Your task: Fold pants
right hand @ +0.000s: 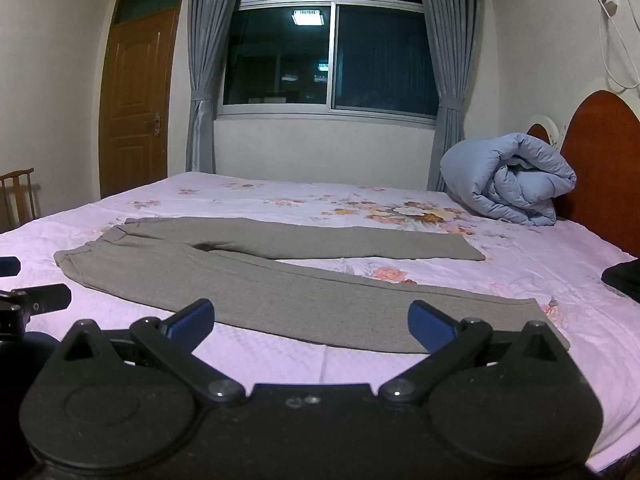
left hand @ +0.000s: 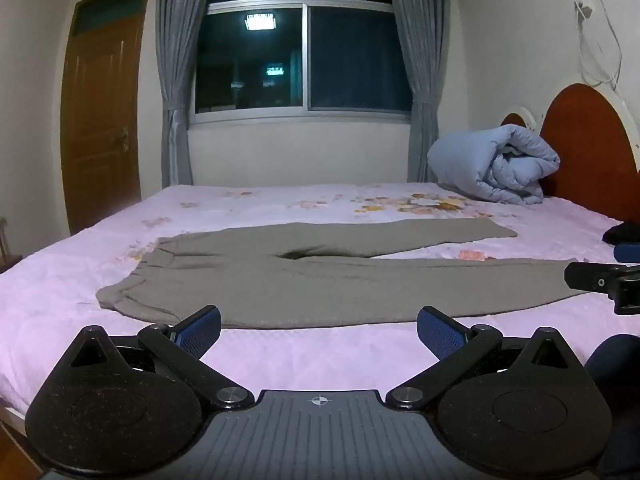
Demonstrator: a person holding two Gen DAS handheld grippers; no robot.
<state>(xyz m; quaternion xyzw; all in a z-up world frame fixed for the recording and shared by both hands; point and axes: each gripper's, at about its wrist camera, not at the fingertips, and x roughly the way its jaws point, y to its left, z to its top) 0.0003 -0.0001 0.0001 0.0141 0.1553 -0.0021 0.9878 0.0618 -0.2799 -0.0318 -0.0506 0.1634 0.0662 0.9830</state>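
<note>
Grey pants [left hand: 320,284] lie spread flat on the pink floral bed sheet [left hand: 304,360], waistband to the left, both legs running right and parted in a V. They also show in the right wrist view [right hand: 256,284]. My left gripper [left hand: 319,330] is open and empty, hovering just in front of the near leg's edge. My right gripper [right hand: 311,326] is open and empty, near the near leg's cuff end. The right gripper also shows at the right edge of the left wrist view [left hand: 608,284].
A rolled blue quilt [left hand: 496,164] sits at the far right by the red headboard [left hand: 588,140]. A dark garment [right hand: 622,276] lies at the bed's right edge. A wooden door [left hand: 100,120], a window with grey curtains [left hand: 304,52] and a chair [right hand: 18,196] stand beyond.
</note>
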